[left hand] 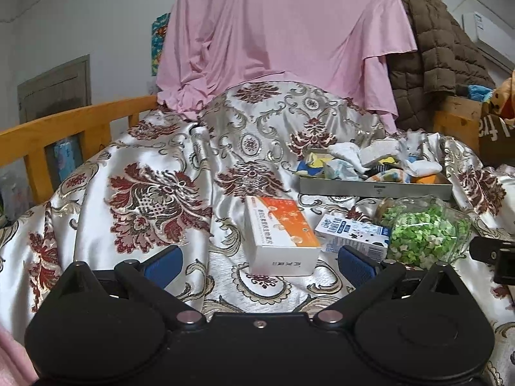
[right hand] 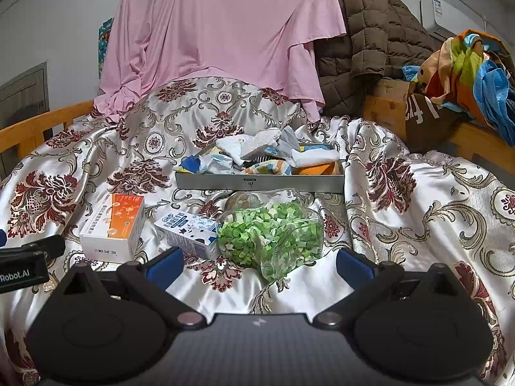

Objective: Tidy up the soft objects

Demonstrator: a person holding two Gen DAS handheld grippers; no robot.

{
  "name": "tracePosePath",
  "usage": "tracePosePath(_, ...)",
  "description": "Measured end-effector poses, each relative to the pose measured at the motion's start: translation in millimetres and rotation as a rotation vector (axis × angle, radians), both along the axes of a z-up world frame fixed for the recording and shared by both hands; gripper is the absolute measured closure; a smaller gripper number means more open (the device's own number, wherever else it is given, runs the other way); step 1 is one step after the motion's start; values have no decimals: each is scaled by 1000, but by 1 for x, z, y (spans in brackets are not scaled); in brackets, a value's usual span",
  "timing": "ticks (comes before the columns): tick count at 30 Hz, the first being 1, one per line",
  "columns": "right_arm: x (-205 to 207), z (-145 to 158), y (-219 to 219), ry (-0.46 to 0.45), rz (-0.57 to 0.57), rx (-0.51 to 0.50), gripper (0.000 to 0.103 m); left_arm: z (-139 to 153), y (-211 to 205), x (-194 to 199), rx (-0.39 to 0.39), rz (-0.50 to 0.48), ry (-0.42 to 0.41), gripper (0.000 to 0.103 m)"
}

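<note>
Left hand-held gripper (left hand: pixel 259 259): fingers spread wide, nothing between them, low over the bedspread (left hand: pixel 154 193). Right hand-held gripper (right hand: pixel 259 262): likewise released and empty, blue pads (right hand: pixel 164 267) apart.

Soft objects: heap of socks and small cloths (right hand: pixel 257 154), white, striped, orange and blue, piled in a shallow grey metal tray (right hand: pixel 257 182) on the bedspread, some spilling over the far rim. Tray lies well ahead of both grippers.

Just before the tray: clear plastic container of green paper stars (right hand: pixel 272 233), lying tilted, straight ahead of the right gripper. Touching its left side, a small blue-and-white milk carton (right hand: pixel 186 230) on its side. Left of that, apart, an orange-and-white medicine box (left hand: pixel 280 234), between the left gripper's fingers in line of sight but beyond them.

Behind: pink sheet (left hand: pixel 283 32) draped high, brown quilted jacket (right hand: pixel 363 41) to its right, wooden bed rail (left hand: pixel 64 128) at left.
</note>
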State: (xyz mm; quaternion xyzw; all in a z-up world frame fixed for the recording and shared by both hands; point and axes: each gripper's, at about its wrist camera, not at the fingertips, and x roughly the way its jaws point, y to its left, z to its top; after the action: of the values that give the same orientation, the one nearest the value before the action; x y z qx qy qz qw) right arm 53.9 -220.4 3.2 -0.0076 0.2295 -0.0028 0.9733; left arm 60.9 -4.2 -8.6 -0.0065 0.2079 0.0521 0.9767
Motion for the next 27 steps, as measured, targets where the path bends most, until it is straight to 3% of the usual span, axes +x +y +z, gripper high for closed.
tracePosePath(27, -1, -5, 1, 7, 2, -1, 0, -3, -4, 1, 26, -19, 15, 1)
